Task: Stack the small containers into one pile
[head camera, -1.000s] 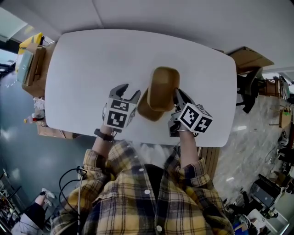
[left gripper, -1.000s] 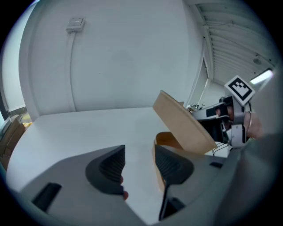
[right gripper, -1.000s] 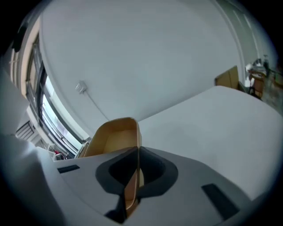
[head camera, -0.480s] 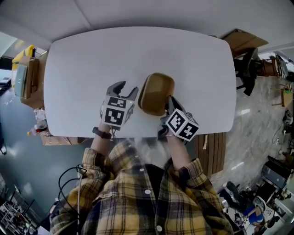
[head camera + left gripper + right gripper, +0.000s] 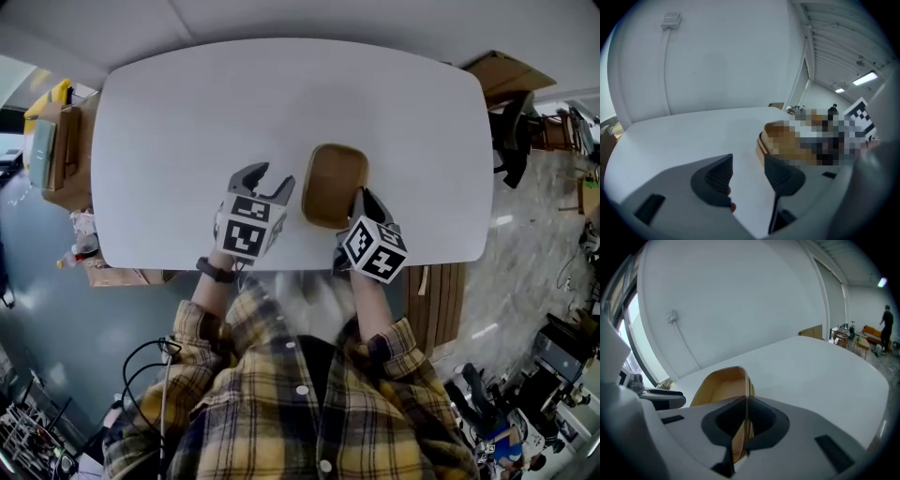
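In the head view, we see the nested brown containers [image 5: 333, 181] by the near edge of the table [image 5: 187, 122], between the left gripper [image 5: 267, 178] and the right gripper [image 5: 362, 197].

In the left gripper view, our jaws stand apart over bare table, with the containers [image 5: 780, 140] just to the right.

In the right gripper view, our jaws pinch the containers' [image 5: 719, 385] thin wall. They look light, stiff and smooth, so we judge a rim pinch best.

Yellow-and-navy plaid shirt [image 5: 300, 412], black wristband [image 5: 214, 272]; the grey left gripper [image 5: 265, 178] and right gripper [image 5: 363, 195] bear black-and-white marker cubes [image 5: 246, 234], dark fingers [image 5: 717, 180].
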Available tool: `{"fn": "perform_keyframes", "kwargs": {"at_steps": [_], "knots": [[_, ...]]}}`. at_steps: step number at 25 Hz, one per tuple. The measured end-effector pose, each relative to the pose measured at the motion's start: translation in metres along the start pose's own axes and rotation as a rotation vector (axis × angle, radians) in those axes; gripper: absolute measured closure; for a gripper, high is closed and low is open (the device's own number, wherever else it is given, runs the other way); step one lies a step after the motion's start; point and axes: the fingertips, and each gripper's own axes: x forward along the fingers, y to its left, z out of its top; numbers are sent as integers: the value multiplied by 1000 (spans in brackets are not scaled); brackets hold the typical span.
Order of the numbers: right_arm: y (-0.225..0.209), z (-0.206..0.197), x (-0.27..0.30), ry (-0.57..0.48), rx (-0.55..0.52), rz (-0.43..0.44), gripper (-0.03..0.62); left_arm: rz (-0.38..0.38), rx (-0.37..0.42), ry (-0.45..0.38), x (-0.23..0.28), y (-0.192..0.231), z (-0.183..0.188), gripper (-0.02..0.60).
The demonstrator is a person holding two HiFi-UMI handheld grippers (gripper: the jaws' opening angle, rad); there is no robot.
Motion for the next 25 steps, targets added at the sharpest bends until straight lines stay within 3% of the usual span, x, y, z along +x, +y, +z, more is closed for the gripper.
{"fn": "perform_keyframes", "kwargs": {"at_steps": [6,8,17,25], "knots": [[3,2,7,-11,-104,-44,566,-8,-29,13,-6,5,-12,364],[4,-2,9,7,-126,-54,483,-7,-28,20,-8,8,-15,364],[-3,-27,23,107,-197,-95,479,-6,-41,14,-13,15,-19,364],[-1,-30,29,144,-241,-72,482,1,-56,7,-14,16,-23,364]]}}
